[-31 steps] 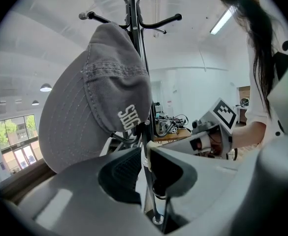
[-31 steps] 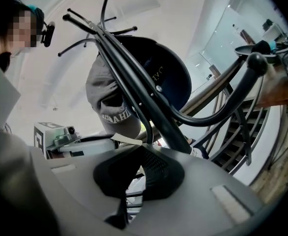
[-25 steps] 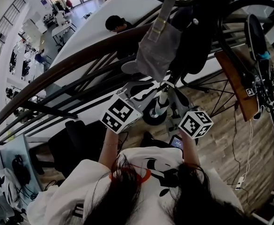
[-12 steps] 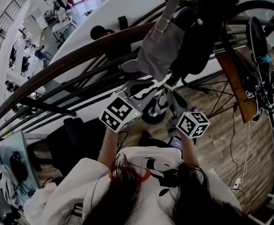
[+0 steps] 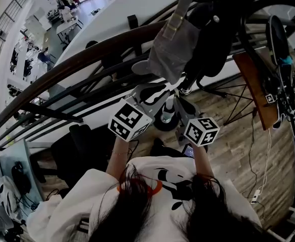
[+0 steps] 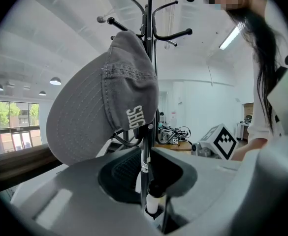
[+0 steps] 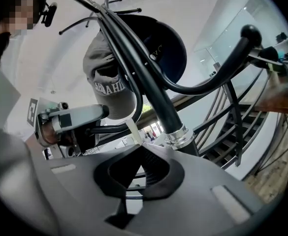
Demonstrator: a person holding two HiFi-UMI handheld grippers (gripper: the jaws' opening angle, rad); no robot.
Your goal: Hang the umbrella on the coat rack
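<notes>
The left gripper (image 6: 149,181) is pinching the umbrella (image 6: 144,149) by its slim black shaft, just above the white end. The right gripper (image 7: 136,149) is holding its jaws pressed together on a white sliver (probably that same end). The umbrella is standing upright just beside the coat rack (image 6: 151,28), under the grey cap (image 6: 104,97). It is likely light, stiff and slick, so the shaft is looking the surest hold.

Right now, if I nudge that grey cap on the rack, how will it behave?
The grey cap looks like soft cloth, probably floppy and light. It hangs from a coat rack hook, so a push may swing it or slip it off.
</notes>
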